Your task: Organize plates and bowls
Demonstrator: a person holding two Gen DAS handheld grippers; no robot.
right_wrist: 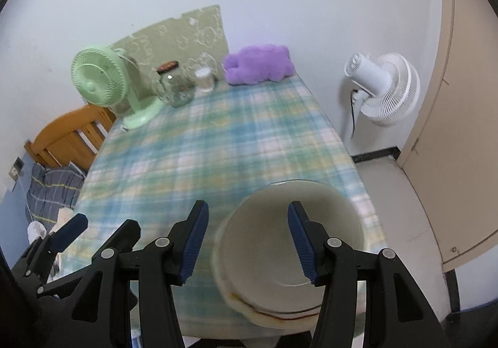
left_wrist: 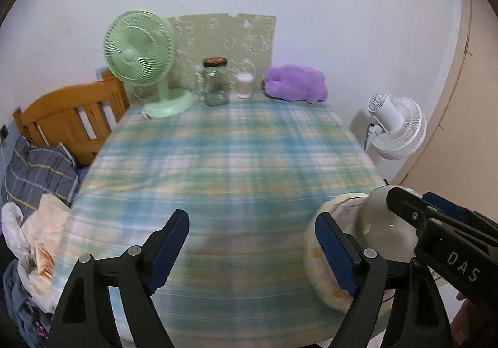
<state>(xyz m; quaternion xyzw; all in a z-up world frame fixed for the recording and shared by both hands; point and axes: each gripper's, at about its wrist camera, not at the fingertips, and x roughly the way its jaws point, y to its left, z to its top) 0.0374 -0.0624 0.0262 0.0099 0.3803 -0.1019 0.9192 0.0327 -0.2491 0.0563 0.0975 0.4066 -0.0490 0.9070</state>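
A cream bowl (right_wrist: 280, 257) sits stacked in a wider cream plate (right_wrist: 249, 312) with a brown-orange edge, at the near right corner of the plaid-clothed table (right_wrist: 202, 155). My right gripper (right_wrist: 248, 206) hangs open above the stack. One finger is over the bowl's hollow, the other left of its rim, and neither pad touches it. The left wrist view shows the bowl (left_wrist: 382, 217) and plate (left_wrist: 317, 261) with the right gripper (left_wrist: 417, 197) over them. My left gripper (left_wrist: 252, 220) is open over bare cloth to the left of the stack, holding nothing.
Along the far edge stand a green desk fan (left_wrist: 140, 49), a glass jar (left_wrist: 214, 83), a small white jar (left_wrist: 244, 85) and a purple plush (left_wrist: 295, 83). A white floor fan (right_wrist: 382, 86) and a door (right_wrist: 460, 130) are to the right. A wooden frame (left_wrist: 68, 118) and piled cloth (left_wrist: 34, 174) are to the left.
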